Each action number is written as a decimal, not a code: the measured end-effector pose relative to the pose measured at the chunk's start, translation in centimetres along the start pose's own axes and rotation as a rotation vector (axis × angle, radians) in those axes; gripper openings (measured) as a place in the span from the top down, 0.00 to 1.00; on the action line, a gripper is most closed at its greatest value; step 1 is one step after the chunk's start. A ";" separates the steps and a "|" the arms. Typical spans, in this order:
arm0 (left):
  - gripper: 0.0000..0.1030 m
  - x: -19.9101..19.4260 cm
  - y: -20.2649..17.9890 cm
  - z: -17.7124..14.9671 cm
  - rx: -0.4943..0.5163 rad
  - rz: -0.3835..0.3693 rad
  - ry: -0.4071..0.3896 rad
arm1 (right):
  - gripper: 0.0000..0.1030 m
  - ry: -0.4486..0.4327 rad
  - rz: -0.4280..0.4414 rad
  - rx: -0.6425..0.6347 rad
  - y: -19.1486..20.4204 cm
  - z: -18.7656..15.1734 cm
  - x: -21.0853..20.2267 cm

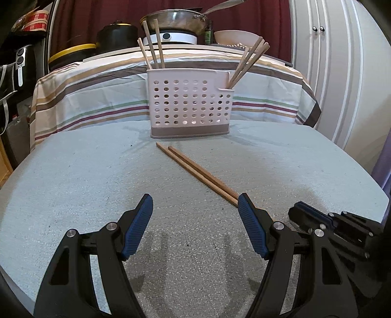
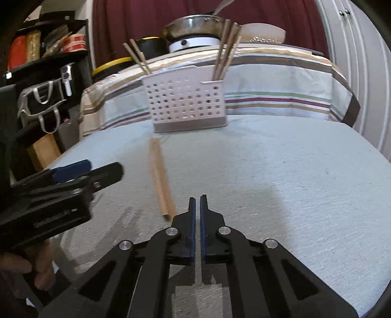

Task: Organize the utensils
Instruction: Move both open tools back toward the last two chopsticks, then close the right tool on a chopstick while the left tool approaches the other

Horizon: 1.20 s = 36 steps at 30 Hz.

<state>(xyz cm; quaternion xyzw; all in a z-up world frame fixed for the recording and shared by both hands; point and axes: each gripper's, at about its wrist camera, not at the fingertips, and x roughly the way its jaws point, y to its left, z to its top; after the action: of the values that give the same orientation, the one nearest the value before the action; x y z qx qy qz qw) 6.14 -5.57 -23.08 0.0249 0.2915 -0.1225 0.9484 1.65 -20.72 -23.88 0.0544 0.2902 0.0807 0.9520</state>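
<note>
Two wooden chopsticks point(image 1: 195, 173) lie side by side on the pale blue table cover point(image 1: 85, 171), angled from near the holder toward the lower right. A white perforated utensil holder point(image 1: 189, 105) stands behind them, with chopsticks upright at its left end and in its small right compartment. My left gripper point(image 1: 194, 197) is open over the table; the loose pair's near ends run behind its right finger point(image 1: 249, 220). In the right wrist view my right gripper point(image 2: 198, 198) is shut with nothing between the pads. The blurred chopsticks point(image 2: 160, 176) lie just left of its tips, apart from them.
A striped cloth point(image 1: 97, 97) covers a raised surface behind the holder, bearing a steel pan point(image 1: 173, 20), a black pot and a bowl. Dark shelves and a bag point(image 2: 41, 102) stand at the left, a white cabinet point(image 1: 337, 73) at the right. A hand point(image 2: 36, 269) holds the left gripper point(image 2: 105, 168).
</note>
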 end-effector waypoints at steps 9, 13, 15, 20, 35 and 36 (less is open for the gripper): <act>0.32 0.0 0.9 -0.4 -0.028 0.009 0.019 | 0.77 0.015 0.023 -0.045 1.0 -0.5 -0.1; 0.32 0.0 0.6 -0.5 -0.028 -0.002 0.022 | 0.84 0.037 0.017 -0.075 1.4 -0.9 0.3; 0.32 0.0 0.5 -0.5 -0.028 -0.008 0.022 | 0.90 0.038 0.020 -0.078 1.5 -0.9 0.3; 0.32 0.1 -0.1 -0.5 -0.028 -0.024 0.025 | 0.91 0.019 0.008 -0.065 1.2 -0.8 0.1; 0.32 1.9 -4.4 -0.3 0.015 -0.046 0.072 | 0.92 -0.007 -0.020 -0.019 -1.0 -0.8 -0.9; 0.32 2.2 -4.6 -0.2 0.022 -0.038 0.086 | 0.92 -0.006 -0.019 -0.017 -1.2 -0.8 -0.9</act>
<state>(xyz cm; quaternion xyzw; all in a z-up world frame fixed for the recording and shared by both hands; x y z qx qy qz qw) 6.63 -10.49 -24.35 0.0349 0.3309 -0.1427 0.9322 0.64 -21.97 -24.25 0.0440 0.2871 0.0739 0.9540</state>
